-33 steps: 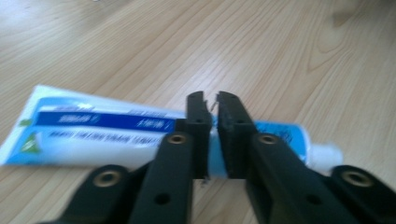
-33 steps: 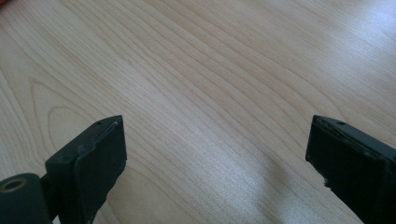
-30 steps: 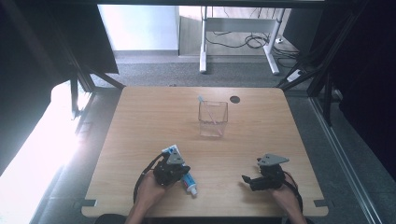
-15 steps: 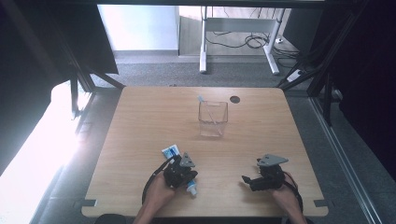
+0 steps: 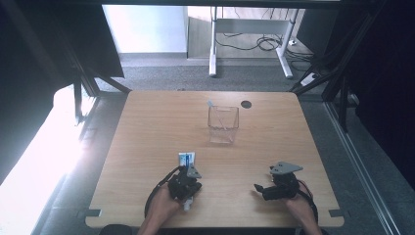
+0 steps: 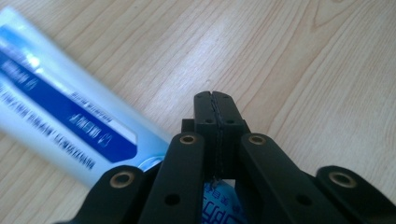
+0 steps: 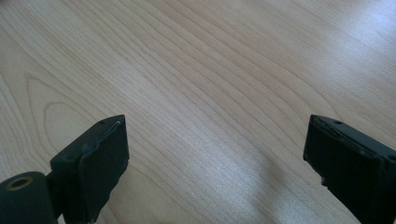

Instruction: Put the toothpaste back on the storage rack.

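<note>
Wooden table (image 5: 147, 147) under both my grippers. My left gripper (image 6: 216, 100) is pressed together empty above the toothpaste tube (image 6: 60, 116). My right gripper (image 7: 215, 158), right of the tube, stands spread.

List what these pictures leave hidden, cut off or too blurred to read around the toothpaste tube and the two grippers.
- Toothpaste tube: its print is blurred in the left gripper view, and the picture's left edge cuts it off.
- Tube's middle, high view: covered by the left gripper.
- Thin stick in the clear container, high view: too small to identify.
- Right gripper: jaws open over bare table.
</note>
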